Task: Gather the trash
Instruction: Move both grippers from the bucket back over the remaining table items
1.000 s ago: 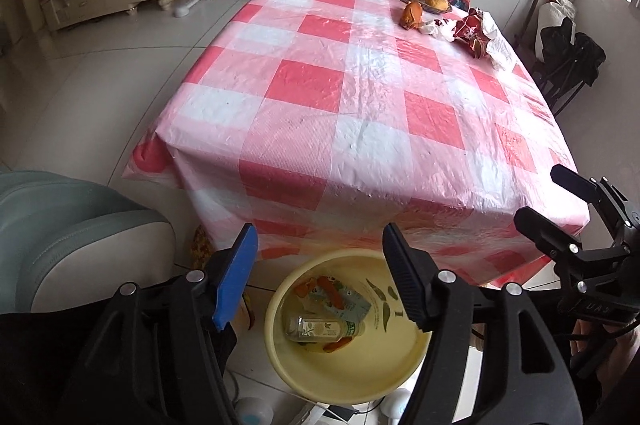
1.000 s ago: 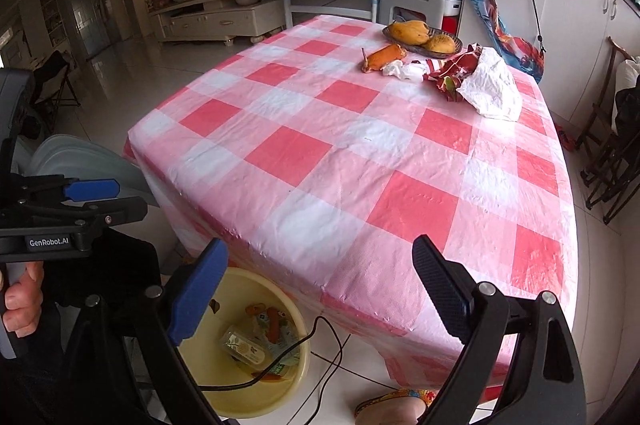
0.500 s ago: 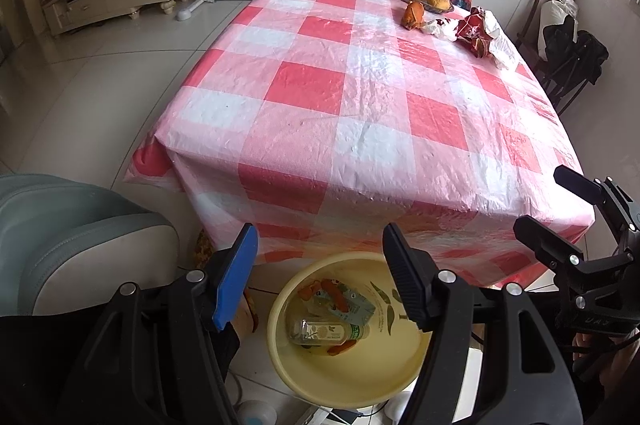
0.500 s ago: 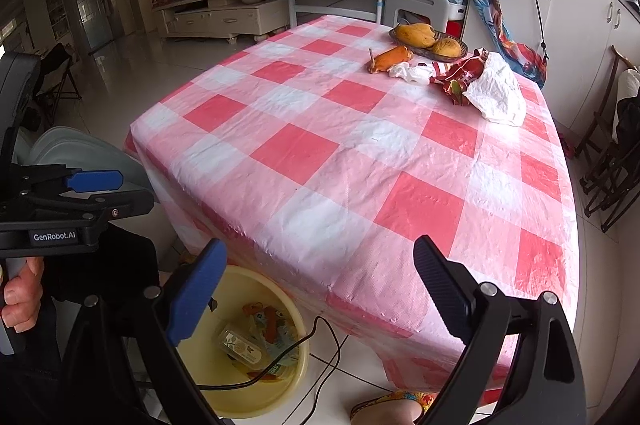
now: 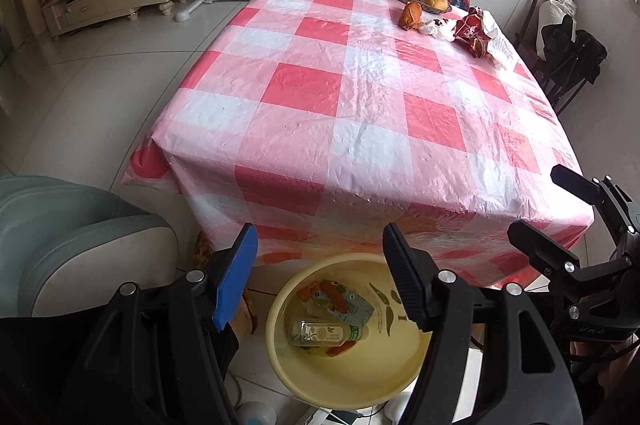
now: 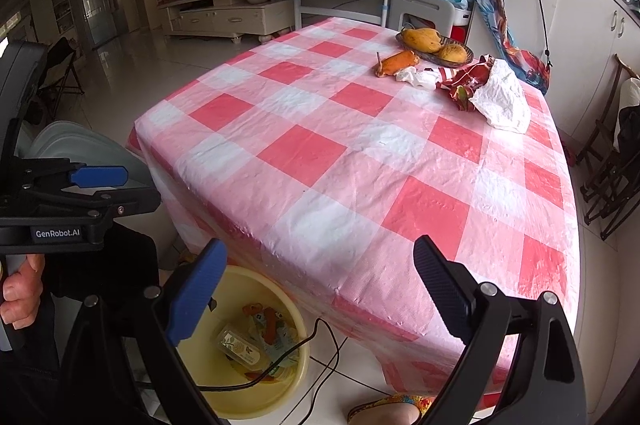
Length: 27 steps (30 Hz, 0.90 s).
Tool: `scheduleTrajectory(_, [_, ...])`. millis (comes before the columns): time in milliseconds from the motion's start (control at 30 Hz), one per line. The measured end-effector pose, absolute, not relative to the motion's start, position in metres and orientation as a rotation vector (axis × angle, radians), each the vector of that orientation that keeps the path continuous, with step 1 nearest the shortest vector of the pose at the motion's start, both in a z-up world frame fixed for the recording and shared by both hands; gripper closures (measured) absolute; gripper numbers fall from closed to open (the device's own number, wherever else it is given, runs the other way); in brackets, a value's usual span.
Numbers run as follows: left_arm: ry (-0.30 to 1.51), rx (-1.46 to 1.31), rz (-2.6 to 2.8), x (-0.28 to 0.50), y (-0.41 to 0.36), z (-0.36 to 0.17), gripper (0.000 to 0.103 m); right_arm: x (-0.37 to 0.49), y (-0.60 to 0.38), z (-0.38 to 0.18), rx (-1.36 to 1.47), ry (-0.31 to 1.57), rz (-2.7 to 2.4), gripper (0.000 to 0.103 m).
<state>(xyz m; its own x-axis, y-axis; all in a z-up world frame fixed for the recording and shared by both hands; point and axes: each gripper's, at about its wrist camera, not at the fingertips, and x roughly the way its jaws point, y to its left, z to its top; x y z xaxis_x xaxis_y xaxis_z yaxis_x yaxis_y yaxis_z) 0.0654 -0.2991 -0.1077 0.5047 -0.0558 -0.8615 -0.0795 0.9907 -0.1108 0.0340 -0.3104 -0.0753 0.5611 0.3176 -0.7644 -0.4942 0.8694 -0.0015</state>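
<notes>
A crumpled tissue [image 5: 436,27] [image 6: 416,77], a red wrapper [image 5: 470,29] [image 6: 464,81] and a white plastic bag [image 5: 496,43] [image 6: 500,99] lie at the far right of the checked table [image 5: 360,105] [image 6: 340,165]. On the floor at the near edge stands a yellow basin [image 5: 360,373] [image 6: 240,285] holding a small bottle [image 5: 320,333] [image 6: 236,345] and wrappers. My left gripper [image 5: 320,277] hangs open above the basin, with nothing between its fingers. To its right, over the table's near edge, my right gripper [image 6: 320,293] is wide open and holds nothing.
An orange fruit piece [image 6: 396,61] lies beside a dish of mangoes [image 6: 434,45] at the far end. A grey chair [image 5: 80,237] stands left of the basin. A black cable [image 6: 280,369] crosses the basin's rim. Folding chairs [image 6: 612,177] stand at the right.
The left gripper has drifted slightly back from the table, still above the basin. The right gripper has stayed put. Both pairs of jaws stand as wide as before.
</notes>
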Motion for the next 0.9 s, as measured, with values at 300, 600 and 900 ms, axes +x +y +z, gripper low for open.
scheduleTrajectory(300, [1.041, -0.142, 0.015, 0.084, -0.313, -0.109, 0.041, 0.033, -0.308, -0.075, -0.235, 0.849, 0.487, 0.013])
scheduleTrajectory(600, [1.039, -0.144, 0.015, 0.099, -0.323, -0.11, 0.041, 0.032, -0.306, -0.076, -0.244, 0.846, 0.494, 0.013])
scheduleTrajectory(900, [1.038, -0.145, 0.015, 0.118, -0.336, -0.112, 0.041, 0.032, -0.305, -0.076, -0.248, 0.845, 0.493, 0.013])
